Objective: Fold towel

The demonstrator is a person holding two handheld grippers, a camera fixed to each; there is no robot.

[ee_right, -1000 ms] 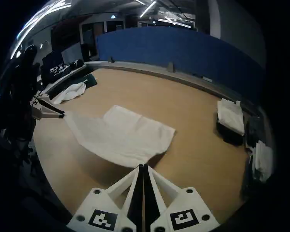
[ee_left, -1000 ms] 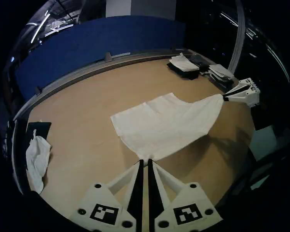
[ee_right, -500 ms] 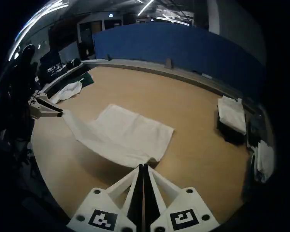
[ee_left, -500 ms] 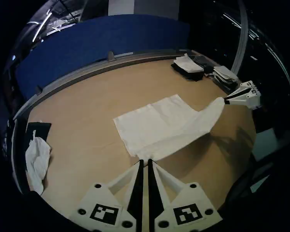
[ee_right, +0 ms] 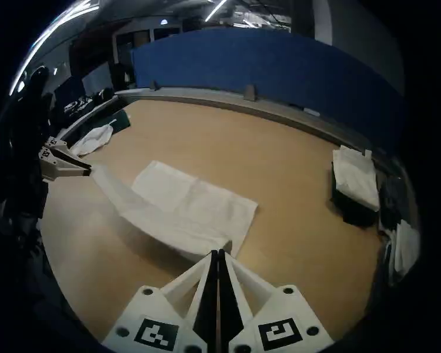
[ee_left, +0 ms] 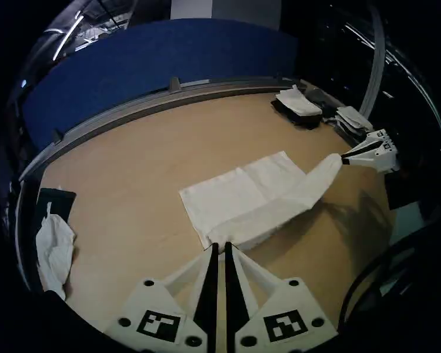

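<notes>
A white towel (ee_left: 250,191) lies on a wooden table (ee_left: 132,170), its near edge lifted off the surface and hanging between both grippers. In the left gripper view my left gripper (ee_left: 221,247) is shut on one near corner, and the right gripper (ee_left: 345,157) holds the other corner at the far right. The right gripper view has my right gripper (ee_right: 218,253) shut on its corner of the towel (ee_right: 188,203), with the left gripper (ee_right: 86,171) pinching the opposite corner at far left. The far half of the towel rests flat.
A crumpled white cloth (ee_left: 54,250) lies on a dark mat at the table's left edge. Stacks of folded towels (ee_right: 356,176) sit at the far right corner. A blue partition (ee_left: 150,59) backs the table.
Both grippers have carried the raised near edge of the towel forward over the flat half. The lifted strip has narrowed and the fold has deepened.
</notes>
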